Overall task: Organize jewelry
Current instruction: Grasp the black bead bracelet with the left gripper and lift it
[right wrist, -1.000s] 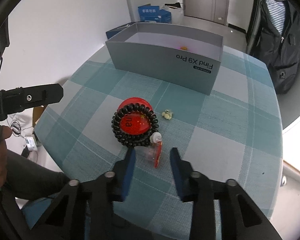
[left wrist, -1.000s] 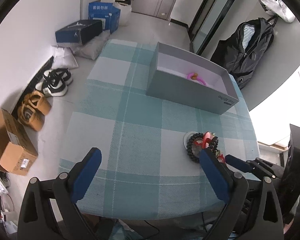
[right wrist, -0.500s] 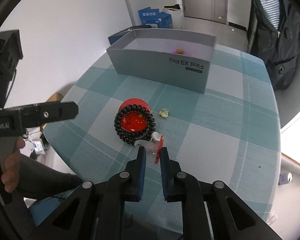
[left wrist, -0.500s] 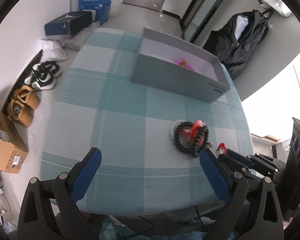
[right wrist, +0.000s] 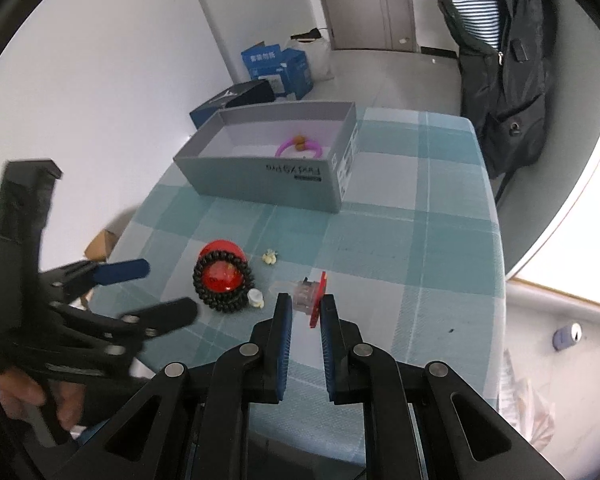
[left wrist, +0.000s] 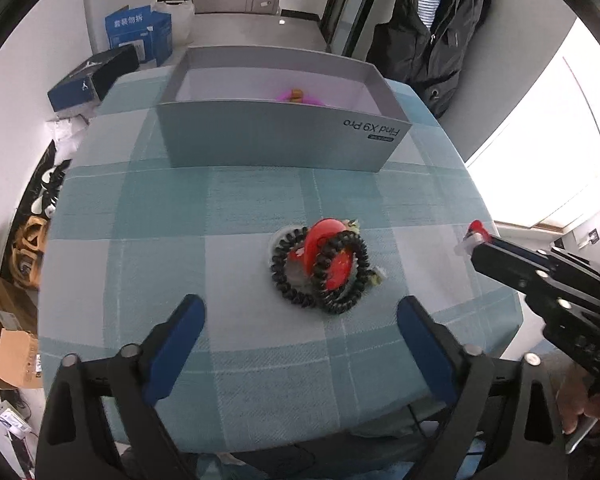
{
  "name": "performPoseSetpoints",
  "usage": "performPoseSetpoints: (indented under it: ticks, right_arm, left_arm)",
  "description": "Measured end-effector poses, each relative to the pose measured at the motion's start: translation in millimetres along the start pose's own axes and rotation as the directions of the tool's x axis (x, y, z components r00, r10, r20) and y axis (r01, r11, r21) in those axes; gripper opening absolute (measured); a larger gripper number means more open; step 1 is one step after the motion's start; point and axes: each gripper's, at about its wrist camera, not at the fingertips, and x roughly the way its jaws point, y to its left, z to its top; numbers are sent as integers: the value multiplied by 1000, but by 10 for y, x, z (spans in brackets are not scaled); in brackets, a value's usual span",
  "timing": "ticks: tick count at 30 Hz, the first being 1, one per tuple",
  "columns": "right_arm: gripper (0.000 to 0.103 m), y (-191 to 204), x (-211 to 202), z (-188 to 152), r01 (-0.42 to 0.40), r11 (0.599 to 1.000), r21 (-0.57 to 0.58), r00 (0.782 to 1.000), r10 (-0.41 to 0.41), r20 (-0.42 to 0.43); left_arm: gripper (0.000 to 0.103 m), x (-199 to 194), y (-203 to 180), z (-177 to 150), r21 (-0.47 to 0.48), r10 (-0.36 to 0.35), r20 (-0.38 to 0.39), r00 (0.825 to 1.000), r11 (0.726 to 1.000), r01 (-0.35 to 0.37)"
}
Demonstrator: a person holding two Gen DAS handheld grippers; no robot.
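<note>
My right gripper (right wrist: 305,305) is shut on a small clear clip with a red disc (right wrist: 311,295) and holds it above the checked tablecloth; the clip shows at its tip in the left wrist view (left wrist: 473,237). My left gripper (left wrist: 300,316) is open and empty, just short of a black bead bracelet (left wrist: 332,272) around a red round case (left wrist: 325,245). The same bracelet (right wrist: 222,289) lies left of my right gripper. A grey open box (left wrist: 284,138) at the far side holds a pink ring (right wrist: 299,147).
A small pale yellow trinket (right wrist: 269,257) and a small white piece (right wrist: 255,298) lie near the bracelet. A black backpack (left wrist: 432,28) stands behind the table at the right. Shoes and cardboard boxes (left wrist: 8,320) lie on the floor at the left.
My right gripper has shut on the red and clear clip and lifted it away from the bracelet. My left gripper has swung round to face the bracelet and the box.
</note>
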Motion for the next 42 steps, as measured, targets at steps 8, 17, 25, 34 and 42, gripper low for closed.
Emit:
performPoseSetpoints:
  ticks: [8,17,25,34,42]
  right_arm:
    - [13,-78,-58,110,-20,1000,18,999,20,25]
    - [13,-36,-118,128,-32,999,4,999,32,35]
    - [13,-65,-120,123,-34,999,24,999,34,36]
    - [13,-69,-98,136,-29,999,35,999,28,34]
    - [13,-26,-87,156,-35,999,40,999,34,36]
  left_arm:
    - [40,100,94,22,-17,24,-40,999,1000,-25]
    - [15,152,77,38,-32,-11,-55,998,999,9]
    - [6,143,146,48,-62,-27,-54,998,998,24]
    - [6,6,101,48,-46,-19,-13,1000,999,18]
    - [6,-183,154,105,-86,-58,39,998,994,61]
